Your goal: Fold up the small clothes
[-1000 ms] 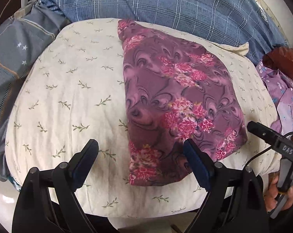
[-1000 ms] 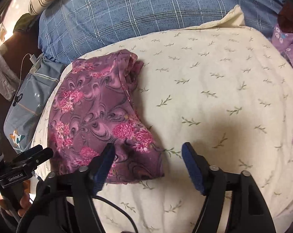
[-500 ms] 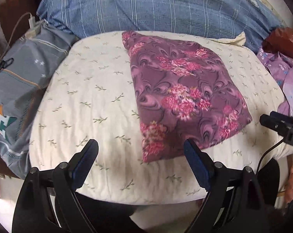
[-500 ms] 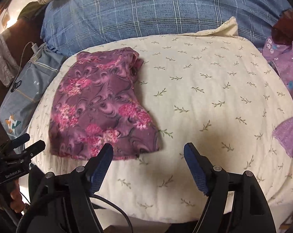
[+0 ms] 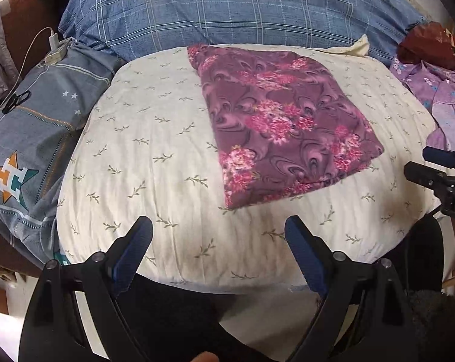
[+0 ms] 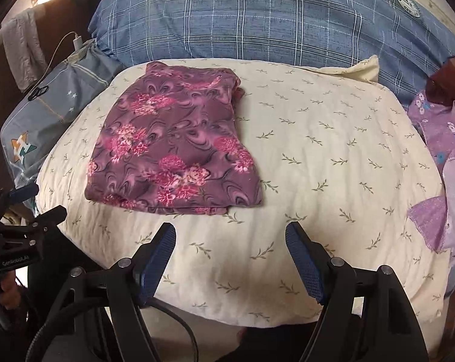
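A folded purple floral garment (image 5: pixel 284 123) lies flat on a cream leaf-print pillow (image 5: pixel 142 157); it also shows in the right wrist view (image 6: pixel 173 150) on the pillow (image 6: pixel 333 157). My left gripper (image 5: pixel 218 241) is open and empty, held over the pillow's near edge, short of the garment. My right gripper (image 6: pixel 230 247) is open and empty, also back from the garment's near edge. The right gripper (image 5: pixel 438 175) shows at the right rim of the left wrist view; the left gripper (image 6: pixel 16 211) shows at the left rim of the right wrist view.
A blue plaid pillow (image 5: pixel 242 9) lies behind the cream one. A grey-blue star-print pillow (image 5: pixel 31 138) with a charger and cable (image 5: pixel 53 49) is at the left. Lilac floral clothes (image 6: pixel 447 157) and a dark red bag (image 5: pixel 426 45) lie at the right.
Both grippers have drawn back toward me, away from the garment, and stayed open. The folded garment lies still on the pillow.
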The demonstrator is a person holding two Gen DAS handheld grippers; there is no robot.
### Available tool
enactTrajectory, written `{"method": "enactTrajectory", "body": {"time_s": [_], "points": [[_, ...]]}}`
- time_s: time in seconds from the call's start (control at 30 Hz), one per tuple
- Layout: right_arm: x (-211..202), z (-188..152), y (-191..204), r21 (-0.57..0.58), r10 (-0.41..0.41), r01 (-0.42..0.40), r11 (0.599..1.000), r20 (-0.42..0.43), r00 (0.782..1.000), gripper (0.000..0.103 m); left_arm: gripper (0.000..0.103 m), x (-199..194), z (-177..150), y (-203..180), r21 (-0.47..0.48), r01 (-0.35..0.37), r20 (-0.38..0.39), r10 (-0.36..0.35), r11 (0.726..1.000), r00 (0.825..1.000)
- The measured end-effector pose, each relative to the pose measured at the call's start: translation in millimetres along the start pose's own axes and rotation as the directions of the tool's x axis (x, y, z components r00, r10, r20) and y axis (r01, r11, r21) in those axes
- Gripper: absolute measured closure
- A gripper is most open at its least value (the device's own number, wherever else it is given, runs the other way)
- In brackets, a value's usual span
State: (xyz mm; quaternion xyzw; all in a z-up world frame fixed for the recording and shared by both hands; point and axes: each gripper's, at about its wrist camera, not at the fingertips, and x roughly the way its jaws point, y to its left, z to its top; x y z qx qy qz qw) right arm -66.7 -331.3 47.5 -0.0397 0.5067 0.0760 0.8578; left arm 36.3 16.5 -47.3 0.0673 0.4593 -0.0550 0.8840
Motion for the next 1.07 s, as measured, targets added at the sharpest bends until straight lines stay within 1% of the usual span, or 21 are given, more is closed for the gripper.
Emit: {"method": "enactTrajectory", "body": {"time_s": [0.17, 0.23, 0.3, 0.37, 0.47, 0.57, 0.8, 0.9, 1.07], "points": [[1, -2, -5, 0.02, 0.001, -0.001, 1.0, -0.011, 1.0, 0.028, 0.013, -4, -1, -12, 0.035, 0.029, -0.003, -0.029, 0.999, 1.0], [0, -4, -7, 0.037, 0.008, -0.007, 0.999, -0.011, 1.0, 0.028, 0.013, -5, -1, -19, 0.062, 0.051, -0.01, -0.051, 0.997, 0.999], [-2, -5, -9, 0.051, 0.01, -0.01, 0.999, -0.007, 1.0, 0.028, 0.013, -8, 1, -30, 0.109, 0.062, -0.016, -0.061, 0.992, 0.998], [-3, -5, -10, 0.057, 0.009, -0.008, 0.998, -0.004, 1.0, 0.028, 0.013, -14, 3, -38, 0.143, 0.062, 0.005, -0.064, 0.988, 0.998], [-1, -4, -11, 0.063, 0.01, -0.01, 0.998, -0.008, 1.0, 0.028, 0.013, -24, 6, -43, 0.145, 0.088, 0.051, -0.096, 0.986, 0.994], [-1, -1, -10, 0.066, 0.01, -0.009, 0.998, -0.02, 1.0, 0.028, 0.013, -24, 6, -42, 0.139, 0.107, 0.044, -0.114, 0.984, 0.993], [-9, 1, -1, 0.041, -0.014, 0.014, 0.999, 0.0, 1.0, 0.028, 0.013, -24, 8, -31, 0.099, 0.068, 0.042, -0.073, 0.993, 0.996], [-8, 2, 2, 0.033, -0.017, 0.018, 0.999, -0.008, 1.0, 0.028, 0.013, -24, 7, -29, 0.101, 0.042, 0.045, -0.046, 0.994, 0.998], [-8, 4, 3, 0.021, -0.02, 0.021, 1.0, -0.01, 1.0, 0.028, 0.013, -21, 6, -31, 0.116, 0.032, 0.032, -0.036, 0.993, 0.999]]}}
